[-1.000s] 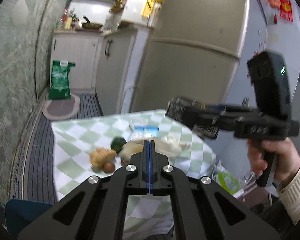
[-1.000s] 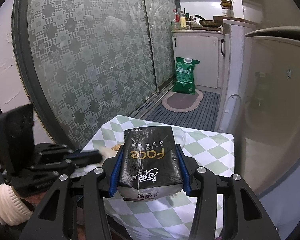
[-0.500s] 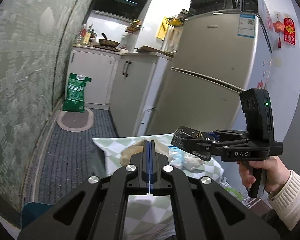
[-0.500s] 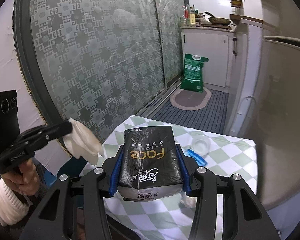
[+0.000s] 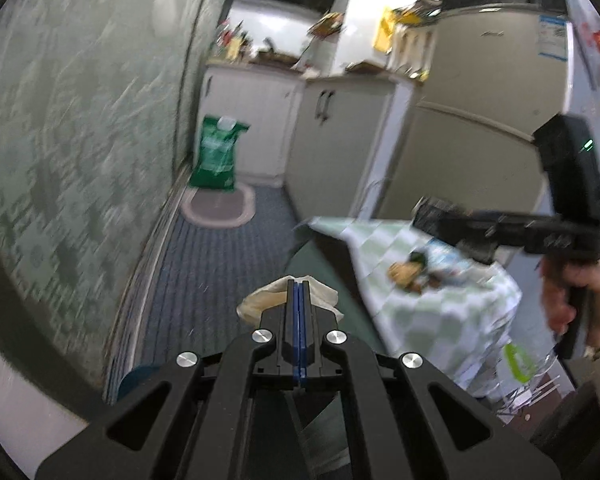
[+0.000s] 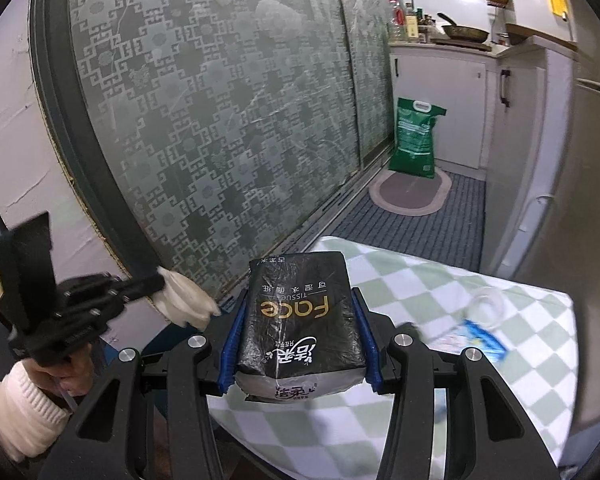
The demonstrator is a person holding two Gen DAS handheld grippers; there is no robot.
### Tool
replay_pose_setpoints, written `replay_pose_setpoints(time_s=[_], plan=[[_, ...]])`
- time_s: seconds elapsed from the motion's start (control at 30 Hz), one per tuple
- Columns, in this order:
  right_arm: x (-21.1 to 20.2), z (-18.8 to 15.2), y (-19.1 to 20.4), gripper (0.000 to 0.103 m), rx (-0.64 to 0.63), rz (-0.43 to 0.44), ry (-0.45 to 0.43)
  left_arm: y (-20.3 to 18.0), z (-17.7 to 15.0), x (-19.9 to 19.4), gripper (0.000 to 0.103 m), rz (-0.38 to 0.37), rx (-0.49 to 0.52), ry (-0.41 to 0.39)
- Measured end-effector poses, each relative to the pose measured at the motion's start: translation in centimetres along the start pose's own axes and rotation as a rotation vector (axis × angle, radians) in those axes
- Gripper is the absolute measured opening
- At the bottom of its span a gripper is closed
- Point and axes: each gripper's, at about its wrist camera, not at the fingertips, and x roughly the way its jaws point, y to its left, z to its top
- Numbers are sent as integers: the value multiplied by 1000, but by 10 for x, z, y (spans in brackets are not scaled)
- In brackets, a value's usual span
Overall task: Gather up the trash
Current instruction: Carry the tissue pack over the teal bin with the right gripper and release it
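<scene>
Left claw (image 5: 299, 286), tissue (image 5: 278, 298) clamped, now off-table.

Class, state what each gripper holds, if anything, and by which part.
Left gripper: crumpled white tissue, pinched at one edge. Right gripper: black tissue pack, clamped across its long sides.

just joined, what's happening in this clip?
A person is clearing a checkered table with two handheld grippers. The left gripper is shut on a crumpled white tissue, held off the table's edge above the floor. The right gripper is clamped on a black tissue pack. Food scraps and a blue wrapper remain on the table.
</scene>
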Motion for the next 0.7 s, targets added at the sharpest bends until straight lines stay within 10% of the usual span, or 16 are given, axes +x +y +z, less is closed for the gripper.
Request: replay_pose_setpoints(time_s=[0.7], plan=[[92,2,100,49,-84,99,189,88,-87,24,12,133,-57,326]])
